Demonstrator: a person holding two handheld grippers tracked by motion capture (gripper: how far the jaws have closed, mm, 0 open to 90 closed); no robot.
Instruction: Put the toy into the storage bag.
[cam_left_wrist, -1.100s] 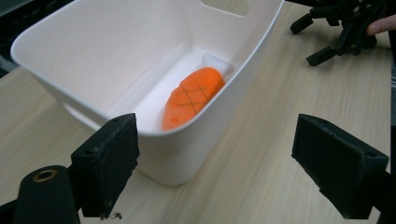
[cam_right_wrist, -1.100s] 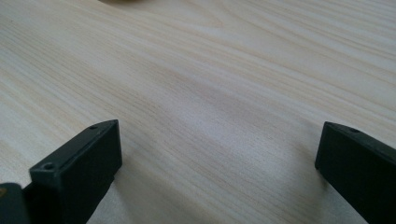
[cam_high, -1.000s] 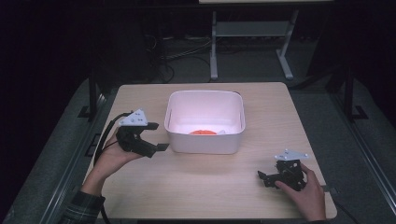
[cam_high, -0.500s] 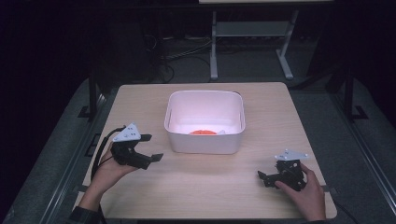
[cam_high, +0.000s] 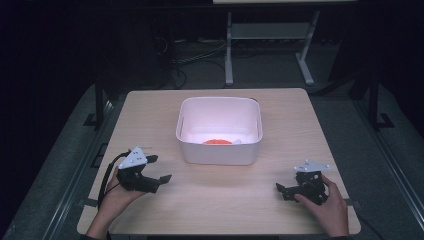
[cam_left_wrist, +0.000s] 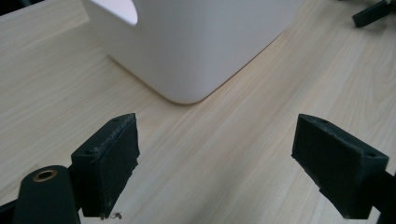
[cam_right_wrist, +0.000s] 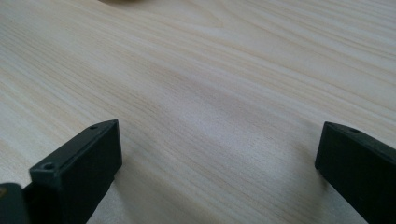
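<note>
The white plastic bin (cam_high: 219, 131) stands near the middle of the counter (cam_high: 280, 210), slightly toward its far edge, with an orange object (cam_high: 217, 142) lying on its floor against the near wall; a small pale item beside that object is too indistinct to identify. Judged from its thin, smooth walls and rounded corners, the bin is probably light, stiff and somewhat slippery, so a pinch on a flat wall could slide; the cut-out handle (cam_left_wrist: 122, 10) seen near the rim in the left gripper view, or the rim itself, offers the surer hold, one claw on each side if the bin is to be lifted level. The orange object looks small and low, and its hardness cannot be judged; it would have to be reached from above, over the wall. The left claw (cam_high: 161, 178) rests low over the counter near the bin's near left corner, held in the person's left hand (cam_high: 117, 192), pointing right and slightly away toward the bin; its jaws stand wide apart with nothing between them, and the bin's rounded corner (cam_left_wrist: 187, 95) lies just ahead. The right claw (cam_high: 281, 189) sits near the counter's near right corner, well apart from the bin, gripped by the right hand (cam_high: 330, 207) and pointing left; its jaws are likewise spread over bare wood.
</note>
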